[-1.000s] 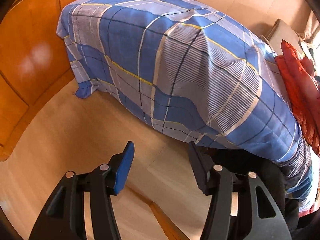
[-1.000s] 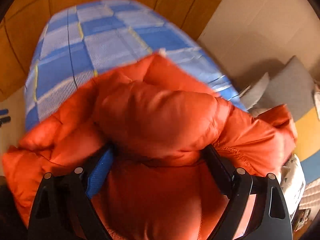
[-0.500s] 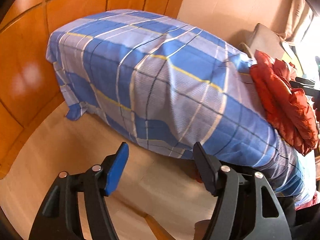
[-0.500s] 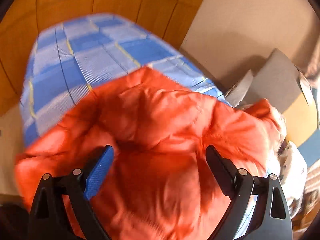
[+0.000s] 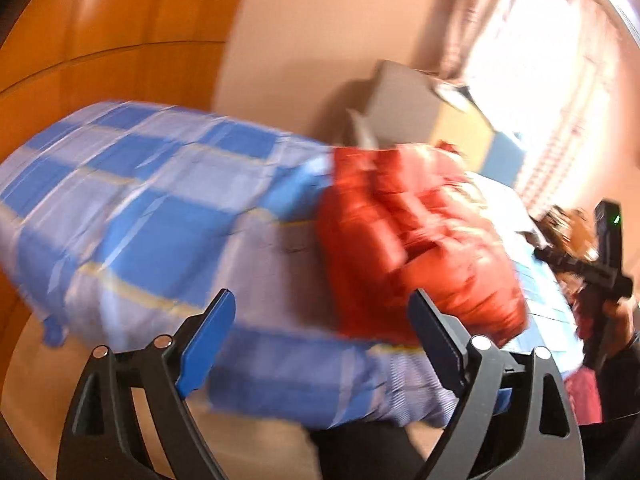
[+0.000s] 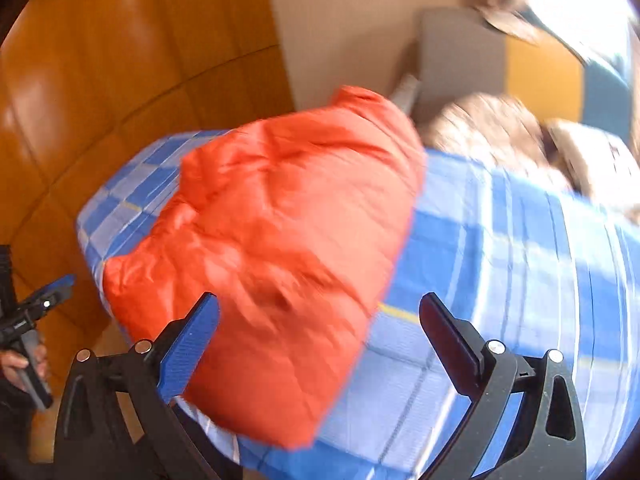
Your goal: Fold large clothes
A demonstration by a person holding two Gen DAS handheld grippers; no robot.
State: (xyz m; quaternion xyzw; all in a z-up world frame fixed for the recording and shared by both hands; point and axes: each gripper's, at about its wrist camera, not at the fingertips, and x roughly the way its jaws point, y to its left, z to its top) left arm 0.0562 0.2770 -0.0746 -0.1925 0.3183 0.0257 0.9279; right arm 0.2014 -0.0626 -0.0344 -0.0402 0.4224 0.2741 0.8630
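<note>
A puffy orange-red down jacket lies bunched on a table covered with a blue plaid cloth. In the left wrist view the jacket sits on the right part of the cloth. My left gripper is open and empty, held above the cloth's near edge, left of the jacket. My right gripper is open and empty, just above the jacket's near end. The right gripper also shows at the far right of the left wrist view. Both views are blurred by motion.
Orange wood panelling stands behind the table on the left and a beige wall behind it. A grey and yellow cushion and brownish clothes lie at the far side. A bright window is on the right.
My right gripper has let go of the jacket and pulled back; the jacket now lies on the cloth. My left gripper has swung right and up toward the jacket.
</note>
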